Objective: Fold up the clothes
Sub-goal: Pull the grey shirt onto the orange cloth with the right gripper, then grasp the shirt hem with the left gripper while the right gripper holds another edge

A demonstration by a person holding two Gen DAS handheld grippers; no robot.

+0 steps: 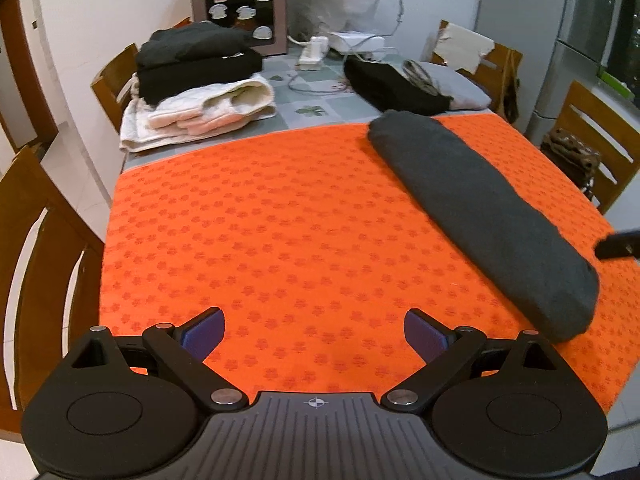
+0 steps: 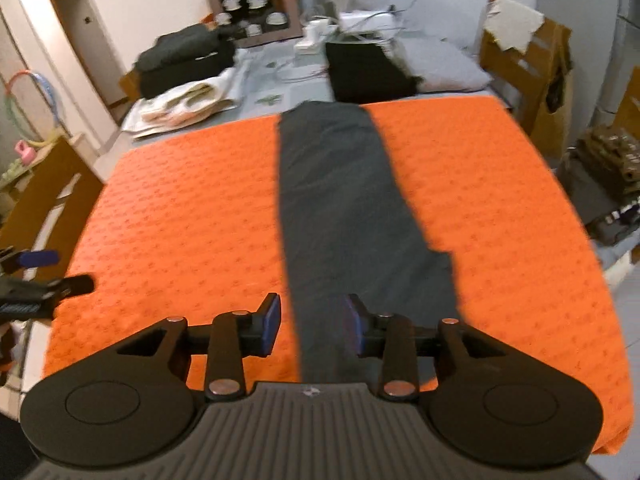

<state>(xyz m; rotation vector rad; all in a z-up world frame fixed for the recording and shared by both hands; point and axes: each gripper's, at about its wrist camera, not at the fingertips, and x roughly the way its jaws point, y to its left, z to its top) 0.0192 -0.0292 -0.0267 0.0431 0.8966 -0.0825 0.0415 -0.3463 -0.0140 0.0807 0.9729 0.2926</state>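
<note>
Left wrist view: the left hand-held gripper (image 1: 314,334) hangs over the near edge of the orange cloth (image 1: 280,220) with its blue-padded fingers (image 1: 202,334) spread wide and nothing between them. Ahead and to its right lies the grey garment (image 1: 484,216), folded into a long narrow strip that runs from near that gripper's right finger diagonally away toward the far right of the cloth. A dark tip of the right hand-held gripper (image 1: 618,245) shows at the right edge, just beside the strip's near end.

Right wrist view, somewhat blurred: the right hand-held gripper (image 2: 313,324) is parted, its fingers (image 2: 270,322) apart and gripping nothing. The garment (image 2: 344,204) stretches straight ahead of it; the near end passes under the gripper, the right pad over the fabric and the left pad over bare cloth (image 2: 180,208). Whether the pads touch the fabric cannot be told.

Beyond the cloth, on the far part of the surface (image 1: 316,96), a stack (image 1: 196,84) of folded clothes sits ahead-left.
</note>
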